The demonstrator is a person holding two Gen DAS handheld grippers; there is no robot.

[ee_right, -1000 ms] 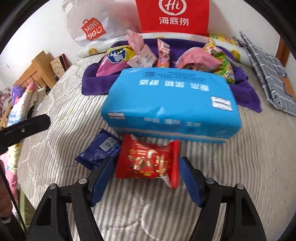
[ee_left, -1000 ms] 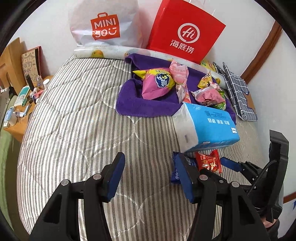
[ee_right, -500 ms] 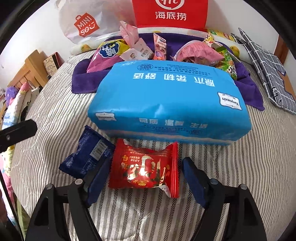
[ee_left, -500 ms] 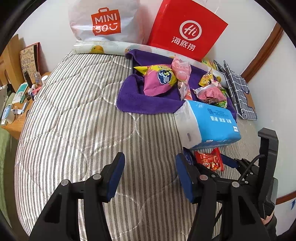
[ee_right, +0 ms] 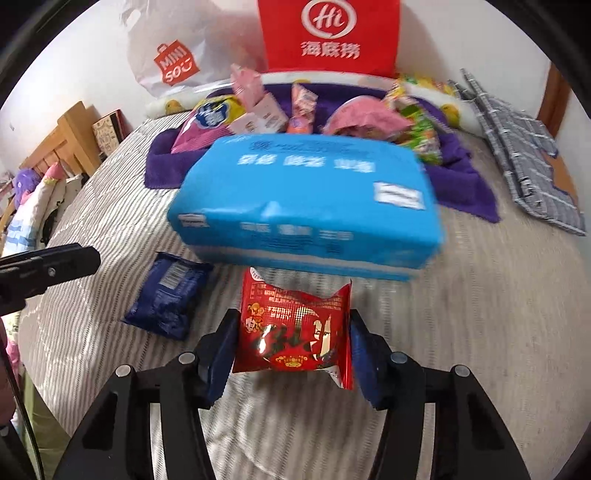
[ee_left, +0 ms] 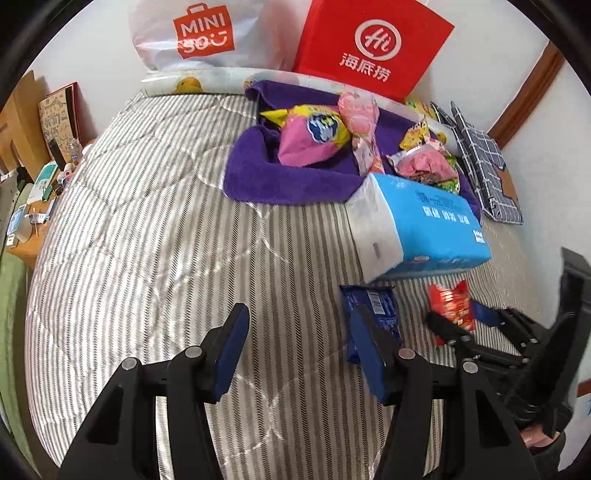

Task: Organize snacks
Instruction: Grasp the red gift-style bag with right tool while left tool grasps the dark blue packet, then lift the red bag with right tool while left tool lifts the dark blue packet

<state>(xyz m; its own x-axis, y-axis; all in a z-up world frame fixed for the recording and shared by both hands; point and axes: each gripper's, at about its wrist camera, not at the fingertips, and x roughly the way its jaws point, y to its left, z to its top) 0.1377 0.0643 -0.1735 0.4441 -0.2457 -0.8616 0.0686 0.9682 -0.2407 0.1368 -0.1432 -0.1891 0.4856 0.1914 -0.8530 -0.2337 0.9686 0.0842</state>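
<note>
A red snack packet [ee_right: 291, 325] stands between the pads of my right gripper [ee_right: 293, 339]. Its jaws are closing and both pads press the packet's sides. The same red packet [ee_left: 450, 304] shows at the right edge of the left wrist view. A dark blue snack packet [ee_right: 168, 295] lies flat on the striped bed cover to its left. My left gripper [ee_left: 297, 332] hangs open over the bare cover with nothing between its fingers, and the dark blue packet [ee_left: 373, 306] lies just beyond its right finger. Several more snacks, among them a pink and yellow bag [ee_left: 314, 136], rest on a purple towel [ee_left: 288, 177].
A big blue tissue pack [ee_right: 306, 199] lies right behind the red packet. A red paper bag [ee_left: 369, 48] and a white shopping bag [ee_left: 199, 33] lean on the far wall. A checked cloth [ee_left: 484, 166] lies at the right, a cluttered wooden side table [ee_left: 33, 206] at the left.
My right gripper's jaws have come in onto the red packet, which now sits raised between the pads. The left gripper has kept its opening and place.
</note>
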